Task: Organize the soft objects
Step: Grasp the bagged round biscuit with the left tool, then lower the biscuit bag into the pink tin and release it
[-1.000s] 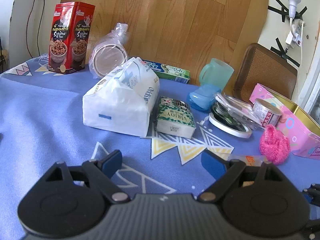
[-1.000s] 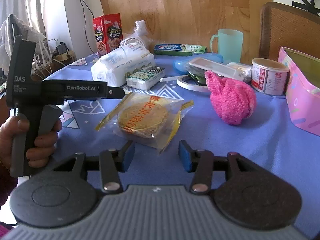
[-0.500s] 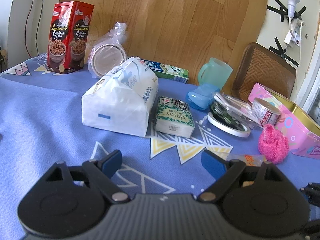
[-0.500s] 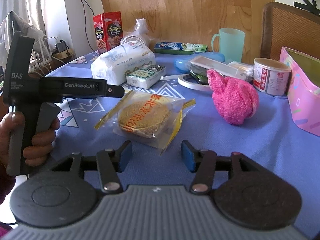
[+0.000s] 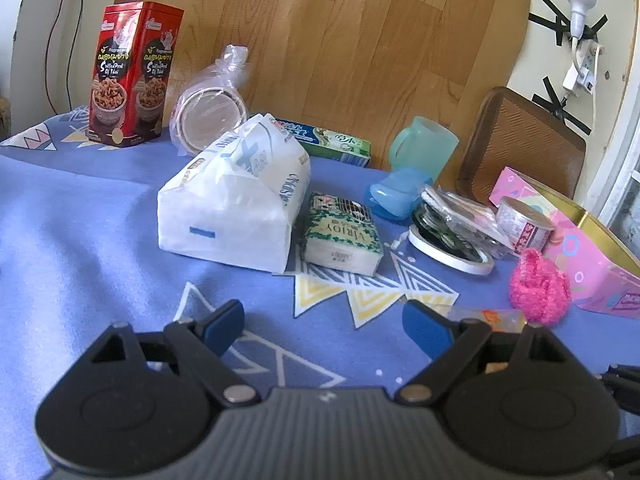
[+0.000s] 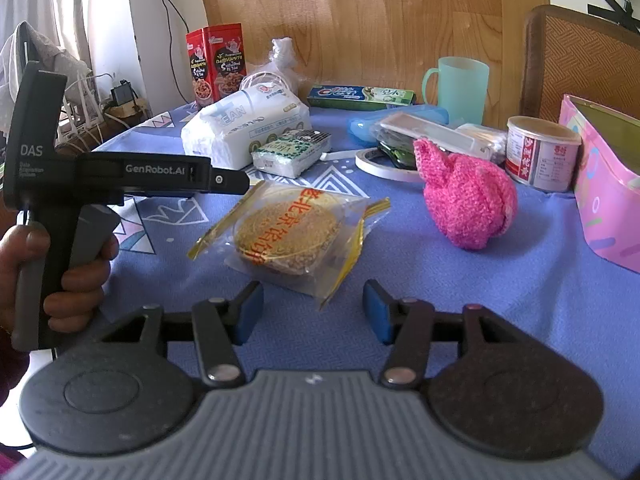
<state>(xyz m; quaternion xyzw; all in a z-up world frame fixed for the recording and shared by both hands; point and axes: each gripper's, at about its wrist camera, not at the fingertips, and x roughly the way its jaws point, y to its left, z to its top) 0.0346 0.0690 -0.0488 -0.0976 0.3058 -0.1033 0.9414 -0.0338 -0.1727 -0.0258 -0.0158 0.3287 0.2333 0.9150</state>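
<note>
A white tissue pack and a small green tissue packet lie side by side mid-table, well beyond my left gripper, which is open and empty over the blue cloth. A pink knitted bundle rests to the right near the pink box. In the right wrist view the pink bundle sits ahead right, and a bagged sesame cake lies just past my right gripper. That gripper's jaws are open and still widening, with only a bag corner near the gap. A hand holds the left gripper's handle at the left.
At the back stand a red tin, a bagged round container, a toothpaste box and a teal mug. A tape roll, a small can and an open pink box crowd the right.
The right gripper's jaws have spread a little wider. Both hands stay where they were and nothing on the table has moved.
</note>
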